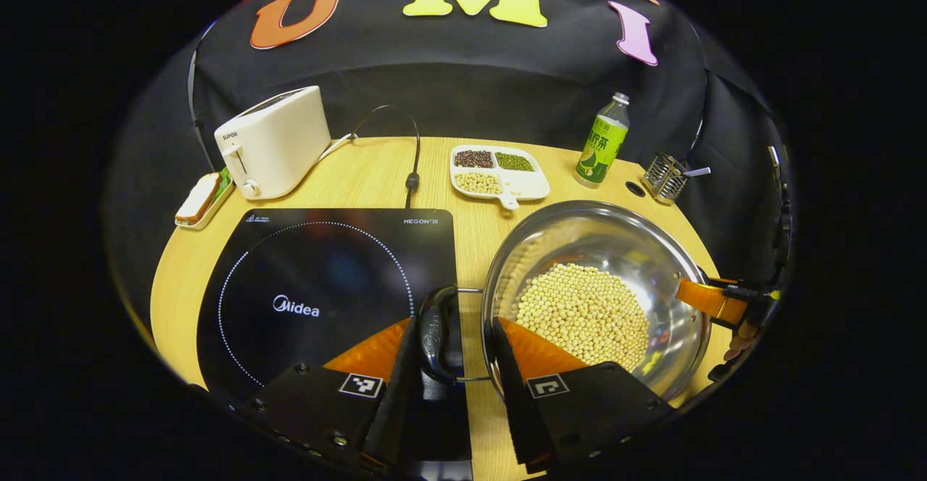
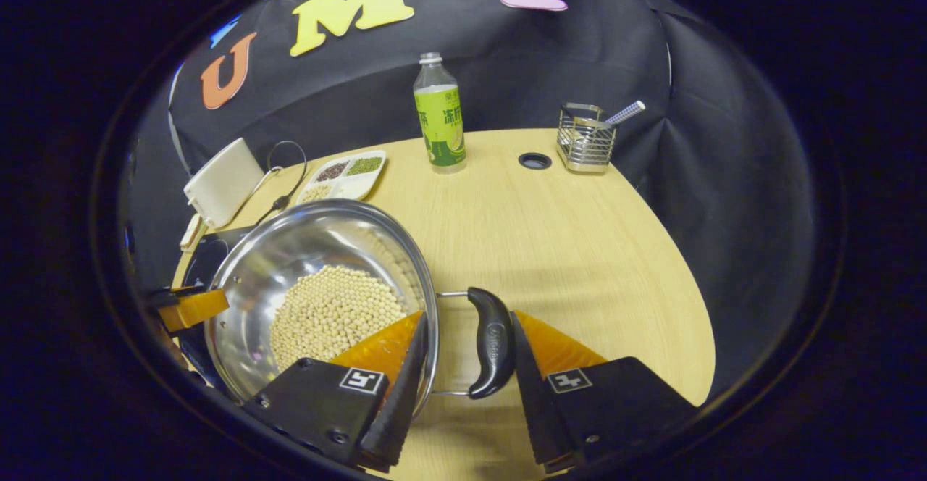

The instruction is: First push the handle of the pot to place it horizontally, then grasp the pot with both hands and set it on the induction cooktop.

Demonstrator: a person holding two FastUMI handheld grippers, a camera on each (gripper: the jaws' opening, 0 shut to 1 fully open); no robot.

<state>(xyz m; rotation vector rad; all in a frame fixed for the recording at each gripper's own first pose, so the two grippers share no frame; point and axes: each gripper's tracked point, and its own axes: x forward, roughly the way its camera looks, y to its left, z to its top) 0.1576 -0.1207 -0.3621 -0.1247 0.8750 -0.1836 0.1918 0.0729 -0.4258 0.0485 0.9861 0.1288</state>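
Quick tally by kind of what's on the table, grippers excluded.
Cookware: 1, pot of beans
Appliances: 2, induction cooktop, toaster
Food dishes: 2, divided tray, sandwich dish
Bottles: 1, green bottle
Holders: 1, wire caddy
Total: 7

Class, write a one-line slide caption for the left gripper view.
Left gripper straddles the steel soybean-filled pot's black side handle beside the black induction cooktop.

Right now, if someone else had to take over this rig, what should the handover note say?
Left gripper: open, straddling the pot's left handle, not clamped.
Right gripper: open, straddling the right handle and rim.
Pot, holding beans, sits on the table beside the induction cooktop.
Done: handles look horizontal.
Left: close both grippers, lift, set the pot on the cooktop.
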